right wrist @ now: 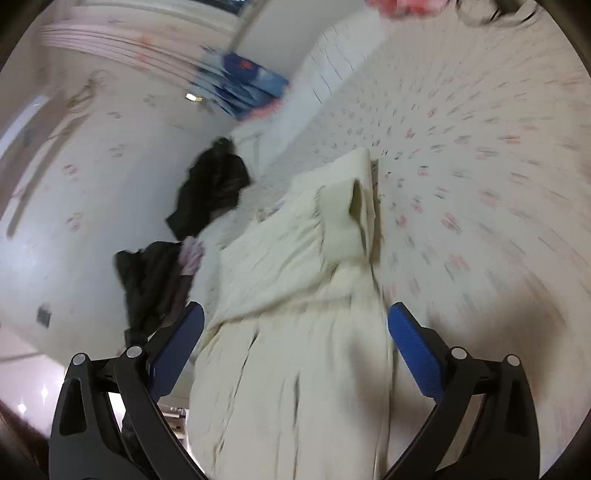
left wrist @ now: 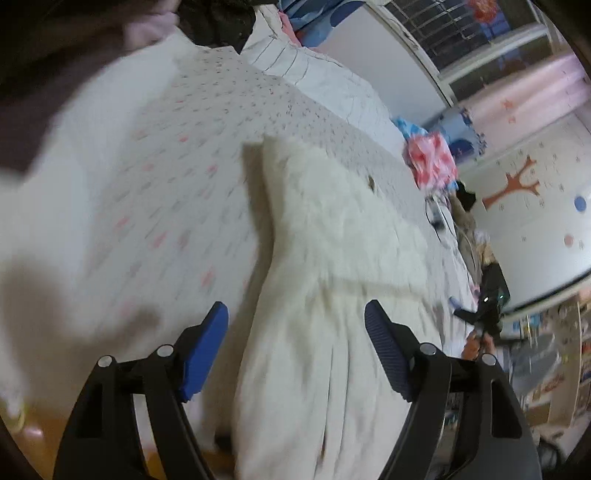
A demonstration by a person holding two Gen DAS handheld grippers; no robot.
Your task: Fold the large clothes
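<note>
No readable text, label, brand or number in either view. Motion blur throughout. Wall decals (left wrist: 517, 184) pictorial only. Bedsheet (left wrist: 177, 158) print: small pink-grey motifs, no lettering.

Bedroom interior. A bed (left wrist: 207, 122) covered by a white sheet with small pink and grey motifs fills most of both views. A white quilted bedcover (left wrist: 325, 79) lies bunched along its far side, beside blue patterned bedding (right wrist: 243, 86) and a pink-and-white bundle (left wrist: 430, 158). Dark clothing (right wrist: 214, 188) is heaped at one edge of the bed. The white wall (left wrist: 535, 221) carries a tree-shaped decal (left wrist: 515, 182) and coloured dots. A barred window (left wrist: 458, 26) appears dark, above pale pink curtains (left wrist: 532, 85). Both views are motion-blurred
</note>
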